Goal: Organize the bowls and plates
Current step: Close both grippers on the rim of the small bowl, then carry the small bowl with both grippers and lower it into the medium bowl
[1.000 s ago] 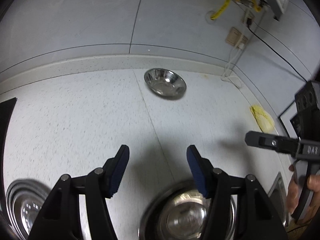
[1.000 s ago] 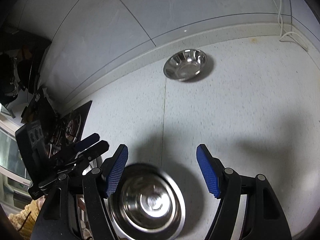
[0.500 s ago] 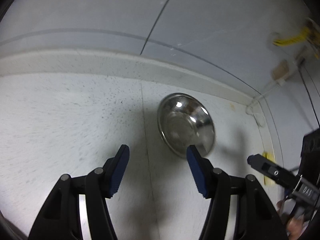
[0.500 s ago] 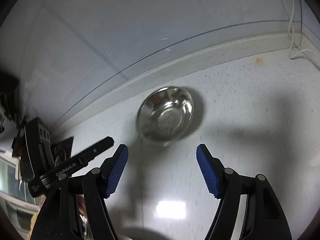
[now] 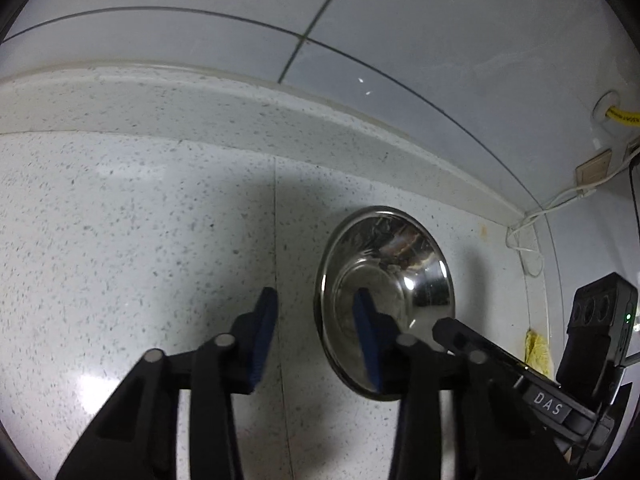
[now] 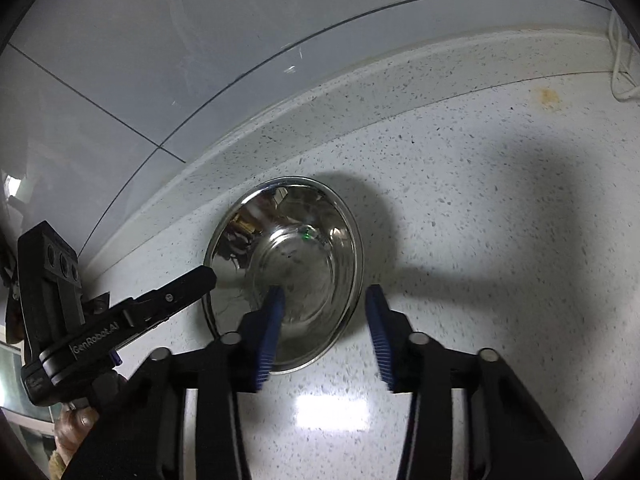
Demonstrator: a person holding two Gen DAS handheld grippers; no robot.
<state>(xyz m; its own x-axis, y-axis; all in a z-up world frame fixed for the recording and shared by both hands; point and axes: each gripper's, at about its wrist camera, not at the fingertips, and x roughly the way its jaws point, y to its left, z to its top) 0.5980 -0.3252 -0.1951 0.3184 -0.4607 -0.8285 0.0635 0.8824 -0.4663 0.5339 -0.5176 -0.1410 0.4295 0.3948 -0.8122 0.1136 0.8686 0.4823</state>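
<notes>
A single steel bowl [image 5: 400, 272] stands on the speckled white counter [image 5: 140, 240] near the back kerb. My left gripper [image 5: 316, 334] straddles the bowl's left rim, one blue pad inside and one outside. Its jaws are closing and the pads stand clear of the rim. From the other side the bowl [image 6: 296, 256] has my right gripper [image 6: 324, 332] astride its right rim in the same way, jaws closing with a gap left. The right gripper's fingers [image 5: 456, 330] reach the bowl's right edge, and the left gripper's fingers [image 6: 192, 280] its left edge.
The grey tiled wall [image 5: 400, 60] rises just behind the kerb. A white cable [image 5: 532, 216] and a wall socket [image 5: 594, 172] sit in the right corner, with a yellow cloth [image 5: 538, 350] on the counter below. A hand [image 6: 72, 432] holds the left gripper.
Both grippers have moved forward and down to the far bowl, which now fills the middle of each view. Both pairs of jaws have narrowed. The near bowls have left view.
</notes>
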